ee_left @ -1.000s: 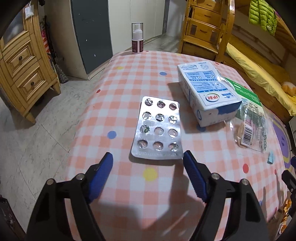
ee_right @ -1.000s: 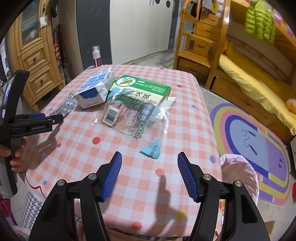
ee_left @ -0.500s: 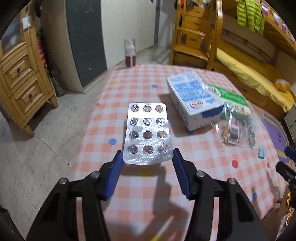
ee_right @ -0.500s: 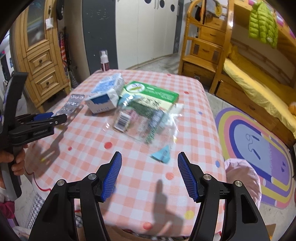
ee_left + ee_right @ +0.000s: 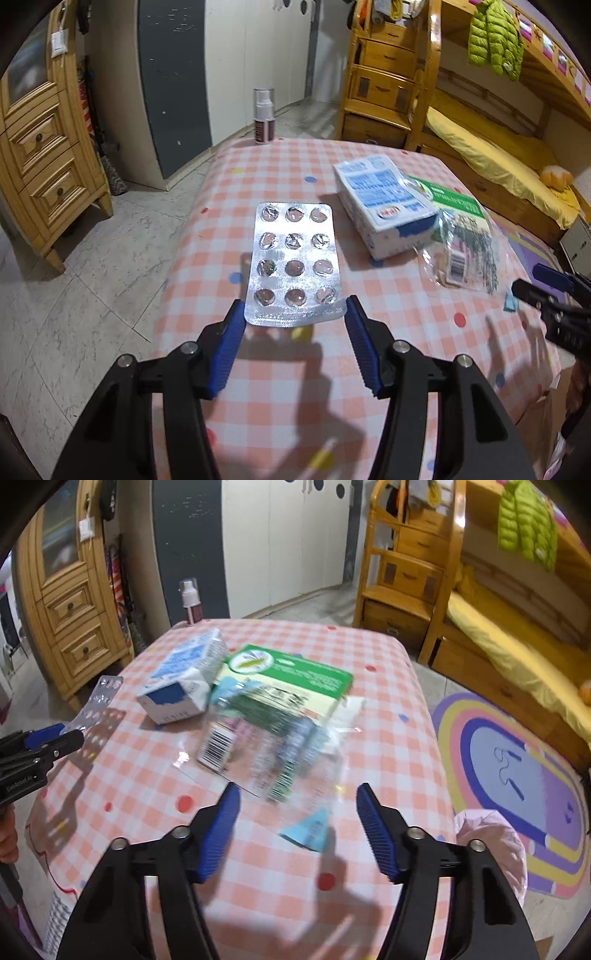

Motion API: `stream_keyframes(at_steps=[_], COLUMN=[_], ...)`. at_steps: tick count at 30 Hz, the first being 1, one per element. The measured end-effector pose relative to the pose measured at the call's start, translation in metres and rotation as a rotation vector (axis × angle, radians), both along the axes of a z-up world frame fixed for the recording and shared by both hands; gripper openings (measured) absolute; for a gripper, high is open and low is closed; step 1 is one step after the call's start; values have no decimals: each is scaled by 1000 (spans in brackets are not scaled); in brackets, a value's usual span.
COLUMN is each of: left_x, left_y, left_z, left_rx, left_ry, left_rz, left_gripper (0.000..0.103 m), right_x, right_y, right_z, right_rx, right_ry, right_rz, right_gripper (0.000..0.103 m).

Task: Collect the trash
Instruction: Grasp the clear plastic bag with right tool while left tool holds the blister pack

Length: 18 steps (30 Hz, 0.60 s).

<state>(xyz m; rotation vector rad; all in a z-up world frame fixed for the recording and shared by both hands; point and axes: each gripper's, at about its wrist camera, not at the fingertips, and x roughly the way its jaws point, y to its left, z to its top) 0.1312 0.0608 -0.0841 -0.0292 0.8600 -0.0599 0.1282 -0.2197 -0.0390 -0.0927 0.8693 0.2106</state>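
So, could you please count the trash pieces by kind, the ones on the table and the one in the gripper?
Silver foil blister pack, held in the left gripper: 1
Blue-and-white milk carton: 1
Green-and-cream flat cardboard box: 1
Clear plastic wrapper with barcode: 1
Small light-blue paper scrap: 1
Total: 5

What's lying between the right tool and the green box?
The right wrist view shows it: a small blue paper scrap just ahead of the right tool, then the clear plastic wrapper with a barcode, overlapping the green box.
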Motion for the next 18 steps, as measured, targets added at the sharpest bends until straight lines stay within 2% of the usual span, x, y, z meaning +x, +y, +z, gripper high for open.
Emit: stream_keyframes(at_steps=[6, 9, 15, 18], left_x=[-5, -8, -4, -3], left_y=[-36, -51, -64, -65], left_z=[-4, -5, -14, -18], left_rx=[2, 16, 65, 82], left_ry=[8, 13, 31, 43], left_rz=[-101, -133, -123, -108], left_gripper=[54, 54, 54, 54], right_x=[11, 18, 29, 31], right_y=[-18, -18, -35, -37], right_z=[-5, -12, -27, -29], right_rx=[57, 64, 136, 156], right_ry=[15, 27, 73, 67], right_rz=[5, 13, -3, 14], right_gripper=[61, 69, 73, 75])
